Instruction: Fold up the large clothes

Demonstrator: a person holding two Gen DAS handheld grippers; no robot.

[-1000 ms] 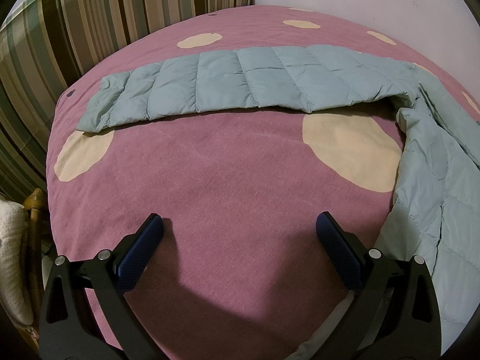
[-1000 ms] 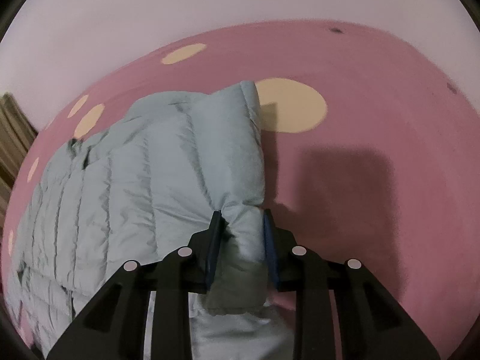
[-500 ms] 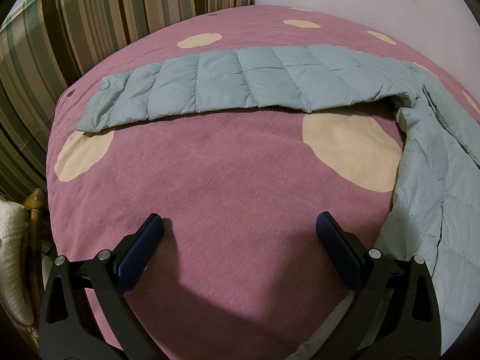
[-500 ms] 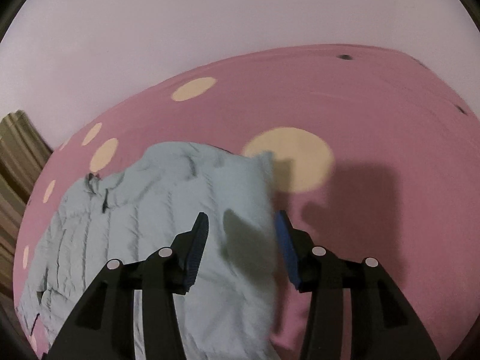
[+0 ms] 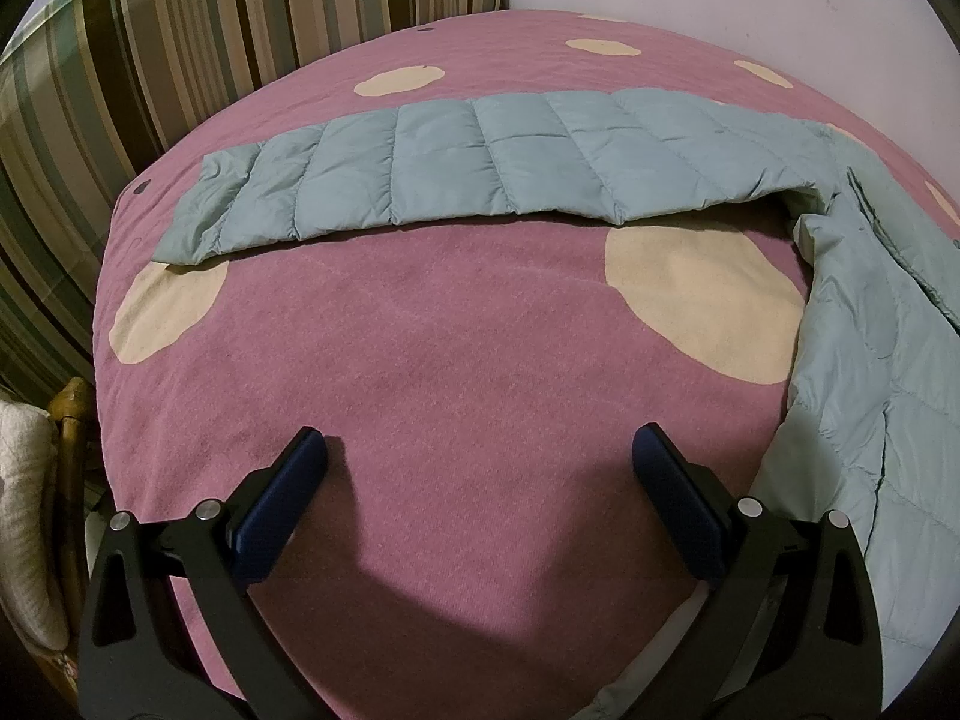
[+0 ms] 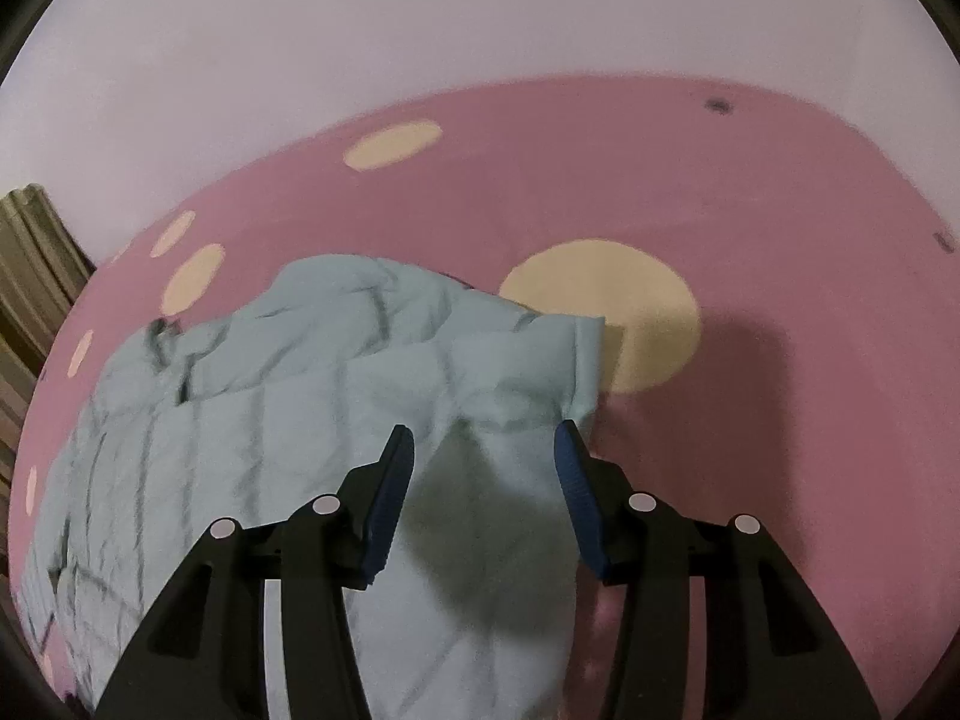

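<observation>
Your right gripper (image 6: 483,456): fingers have just been opening, now apart above the blue quilted jacket (image 6: 288,420), not pinching it. Your left gripper (image 5: 480,462): fingers wide apart over bare pink bedspread (image 5: 456,372). Farther back, the jacket's sleeve (image 5: 480,168) lies flat across the bed.

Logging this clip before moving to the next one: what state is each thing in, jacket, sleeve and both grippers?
Light blue quilted puffer jacket: body lies rumpled on the pink bedspread with cream dots, released.
Left-view sleeve: stretched out flat, not yet folded in.
Left gripper: open wide, nothing between its fingers.
Right gripper: jaws have just been opening, now open above the jacket's folded edge, not pressing it.
</observation>
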